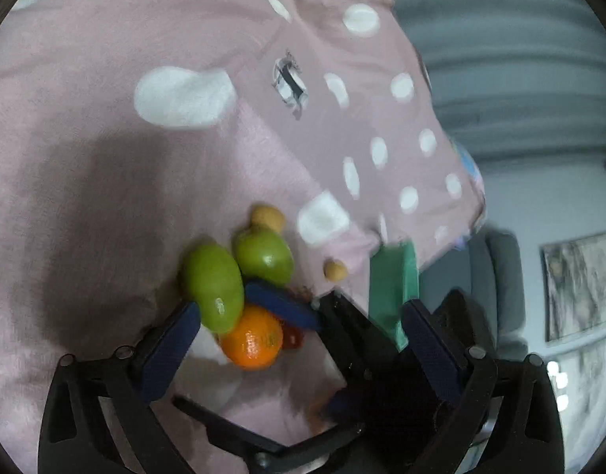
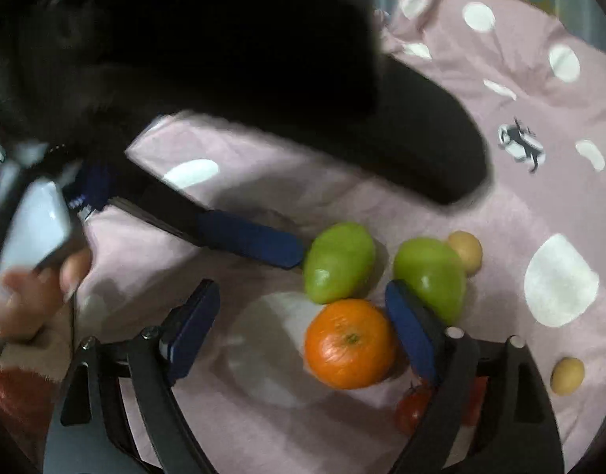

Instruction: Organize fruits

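Fruit lies in a cluster on a pink spotted blanket (image 2: 520, 205). An orange (image 2: 349, 343) sits between the open fingers of my right gripper (image 2: 303, 328). Two green fruits (image 2: 338, 262) (image 2: 431, 276) lie just beyond it. Two small tan fruits (image 2: 465, 252) (image 2: 567, 376) and a red fruit (image 2: 413, 410) lie nearby. My left gripper (image 1: 303, 339) is open above the same cluster: the orange (image 1: 252, 337), the green fruits (image 1: 214, 286) (image 1: 265, 256). The right gripper's blue finger (image 1: 281, 304) crosses that view. The left gripper's finger (image 2: 249, 239) touches a green fruit.
A green box-like object (image 1: 391, 288) stands at the blanket's edge on the right in the left wrist view. A grey sofa (image 1: 500, 284) and a framed picture (image 1: 579, 284) are beyond. A person's hand (image 2: 34, 288) holding the left gripper shows in the right wrist view.
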